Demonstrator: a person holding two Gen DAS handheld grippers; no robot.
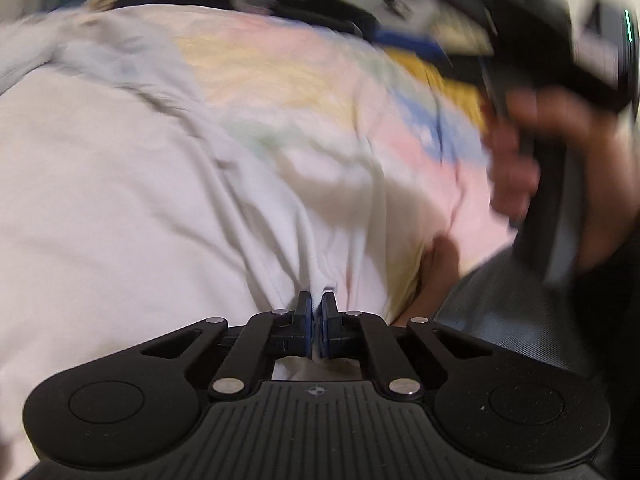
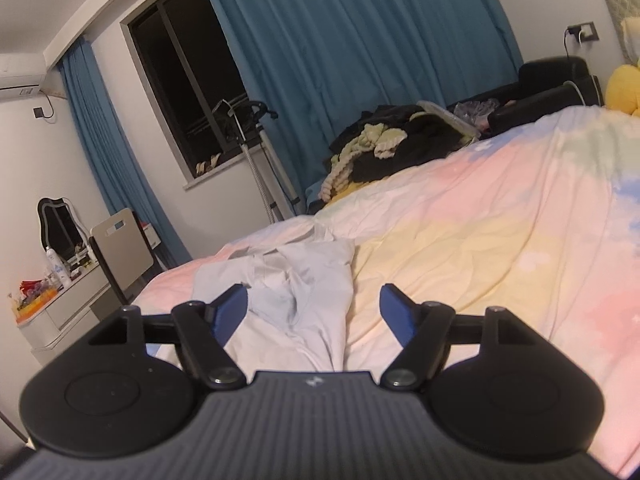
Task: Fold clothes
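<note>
A white garment (image 1: 120, 200) lies crumpled on a pastel bedspread (image 1: 280, 60). My left gripper (image 1: 317, 304) is shut on a bunched fold of its near edge, and the cloth pulls into taut creases toward the pads. This view is blurred. At its right a person's hand (image 1: 516, 152) grips the handle of the other tool. In the right wrist view the white garment (image 2: 304, 292) stretches away across the bedspread (image 2: 480, 220). My right gripper (image 2: 312, 294) hovers open just above it, nothing pinched between its blue pads (image 2: 230, 308).
A heap of dark and cream clothes (image 2: 380, 148) sits at the bed's far side, with a black bag (image 2: 552, 80) and a yellow plush toy (image 2: 624, 88) beyond. Left of the bed stand a chair (image 2: 120, 248) and a cluttered dresser (image 2: 60, 304). Teal curtains (image 2: 360, 40) cover the wall.
</note>
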